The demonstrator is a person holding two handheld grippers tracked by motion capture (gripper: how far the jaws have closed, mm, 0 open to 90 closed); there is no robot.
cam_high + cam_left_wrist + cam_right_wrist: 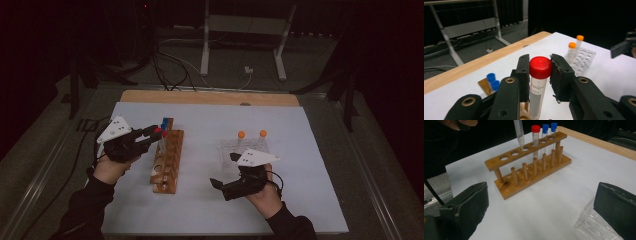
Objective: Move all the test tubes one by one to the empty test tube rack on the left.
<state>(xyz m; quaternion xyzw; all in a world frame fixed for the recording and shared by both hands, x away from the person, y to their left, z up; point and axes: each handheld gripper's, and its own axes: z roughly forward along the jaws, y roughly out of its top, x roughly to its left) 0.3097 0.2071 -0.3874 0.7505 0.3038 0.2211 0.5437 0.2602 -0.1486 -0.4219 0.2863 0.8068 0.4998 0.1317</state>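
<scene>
My left gripper (539,65) is shut on a red-capped tube (539,82), gripping it just under the cap. In the high view this gripper (155,132) hangs over the far half of the wooden rack (167,162). From the right gripper view, the held tube (518,133) comes down tilted, its pointed tip at a hole in the rack's top bar (524,155). A second red-capped tube (535,141) and two blue-capped tubes (549,133) stand in the rack. My right gripper (223,170) is wide open and holds nothing, with the clear rack (245,150) just beyond it.
Two orange-capped tubes (251,134) stand at the far side of the clear rack (585,57). A white sheet (300,125) covers the table, with a wooden strip (210,97) along its far edge. Cables and a metal stand (245,30) lie on the floor beyond.
</scene>
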